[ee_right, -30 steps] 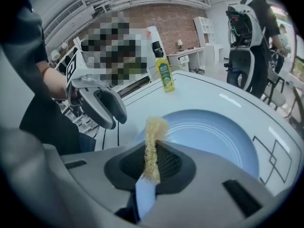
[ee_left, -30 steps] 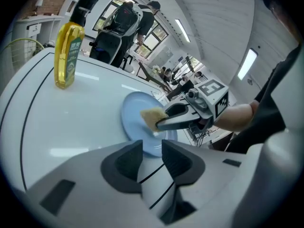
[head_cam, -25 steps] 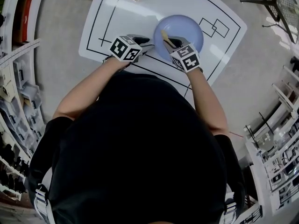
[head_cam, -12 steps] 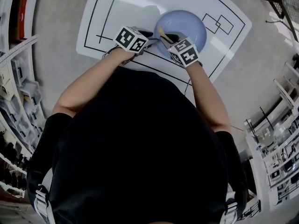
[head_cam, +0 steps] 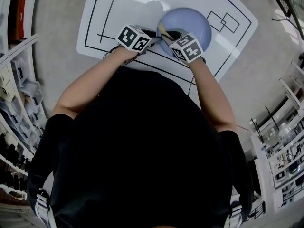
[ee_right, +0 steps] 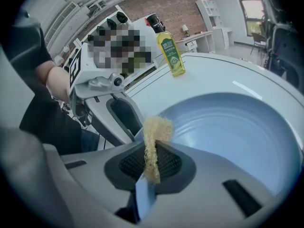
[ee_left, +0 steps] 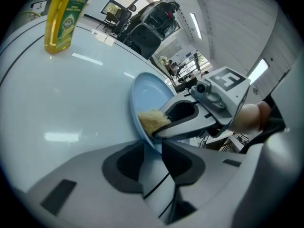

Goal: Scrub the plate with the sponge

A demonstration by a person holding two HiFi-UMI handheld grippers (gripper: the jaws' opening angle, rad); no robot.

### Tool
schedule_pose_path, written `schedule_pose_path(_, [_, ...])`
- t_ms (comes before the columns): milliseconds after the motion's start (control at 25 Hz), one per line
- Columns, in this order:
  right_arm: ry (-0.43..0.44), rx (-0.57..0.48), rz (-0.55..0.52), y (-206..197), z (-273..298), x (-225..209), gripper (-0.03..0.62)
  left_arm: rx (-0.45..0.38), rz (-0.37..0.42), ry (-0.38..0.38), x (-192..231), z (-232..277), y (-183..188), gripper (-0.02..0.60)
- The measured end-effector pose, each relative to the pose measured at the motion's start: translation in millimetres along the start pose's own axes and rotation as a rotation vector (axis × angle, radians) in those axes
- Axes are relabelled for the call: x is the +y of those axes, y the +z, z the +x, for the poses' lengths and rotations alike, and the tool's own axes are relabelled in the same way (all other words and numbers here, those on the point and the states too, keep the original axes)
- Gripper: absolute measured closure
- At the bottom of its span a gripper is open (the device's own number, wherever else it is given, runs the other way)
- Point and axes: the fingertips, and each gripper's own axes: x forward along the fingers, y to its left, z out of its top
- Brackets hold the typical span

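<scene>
A light blue plate [head_cam: 190, 20] lies on the white mat. My right gripper [head_cam: 167, 34] is shut on a thin yellow sponge [ee_right: 154, 132], which it holds against the plate's near rim [ee_right: 228, 127]. My left gripper [ee_left: 153, 145] stands just left of it. Its jaws have just been closing, and the plate's edge [ee_left: 147, 91] lies between the fingertips with a gap still showing. In the left gripper view the sponge [ee_left: 151, 120] sticks out of the right gripper's jaws over the plate.
A yellow bottle of dish soap [ee_right: 171, 51] stands upright on the far side of the mat [head_cam: 123, 8], away from the plate. Black lines mark the mat. Shelves and racks [head_cam: 19, 94] ring the floor on both sides.
Both grippers have sunk a little towards the plate's near rim. The left one now sits closer to the edge. The sponge stays in the right gripper.
</scene>
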Motion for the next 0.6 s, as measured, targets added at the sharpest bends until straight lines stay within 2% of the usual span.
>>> schedule_pose_path(200, [0.006,-0.003,0.010,3,2,0,0.559,-0.004,-0.018,-0.004,0,-2,-2,0.463])
schedule_pose_path(600, [0.006,-0.004,0.003,16,10,-2,0.556,0.008,-0.006,-0.010,-1,0,-5,0.453])
